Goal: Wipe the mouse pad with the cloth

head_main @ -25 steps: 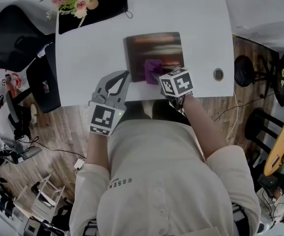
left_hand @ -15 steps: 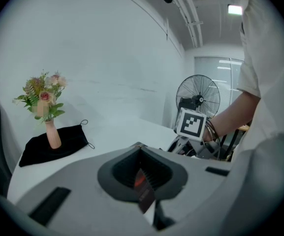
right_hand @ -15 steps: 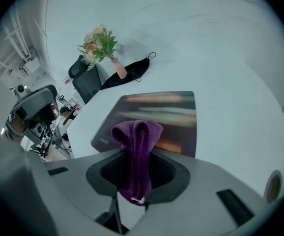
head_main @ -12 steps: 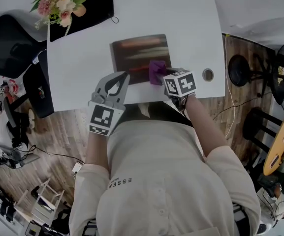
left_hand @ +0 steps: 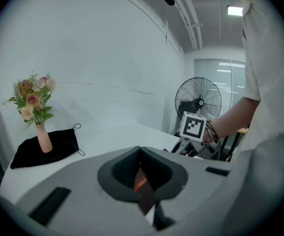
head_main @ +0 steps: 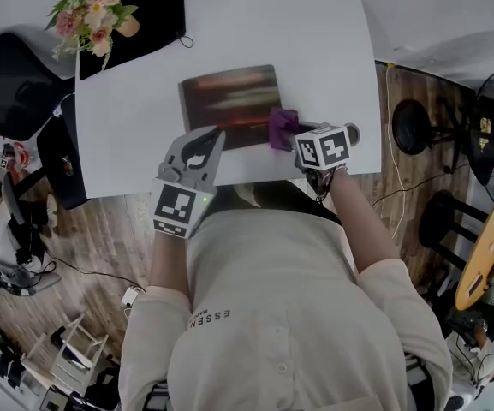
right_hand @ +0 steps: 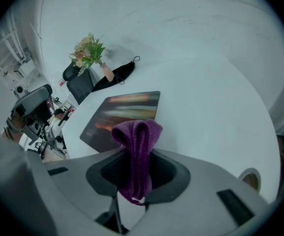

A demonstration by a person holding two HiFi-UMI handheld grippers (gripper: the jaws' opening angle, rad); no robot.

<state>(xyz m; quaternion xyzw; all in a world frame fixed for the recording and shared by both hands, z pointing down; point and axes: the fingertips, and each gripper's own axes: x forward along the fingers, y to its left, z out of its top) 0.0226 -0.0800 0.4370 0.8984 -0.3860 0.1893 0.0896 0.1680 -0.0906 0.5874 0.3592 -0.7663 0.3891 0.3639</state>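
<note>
The step in hand is the wiping itself. The right gripper [right_hand: 134,175] has its fingers [right_hand: 107,173] clamped on the purple cloth [head_main: 282,127], which stands up folded between them. In the head view the cloth sits at the lower right edge of the pad [head_main: 225,101], partly over the white bench [head_main: 315,41]. The pad lies in the upper middle of that frame.

The left gripper [left_hand: 141,177] is at the lower left of the pad. Its fingers [left_hand: 124,171] are together with nothing between them, and the tips reach over the near edge of the pad. Whether they press on it, I cannot tell.

I judge that a stroke has come to the right side of the pad. The next move calls for bringing the cloth back to the left across the pad, low enough to rub it, while the left gripper keeps the pad from sliding.
</note>
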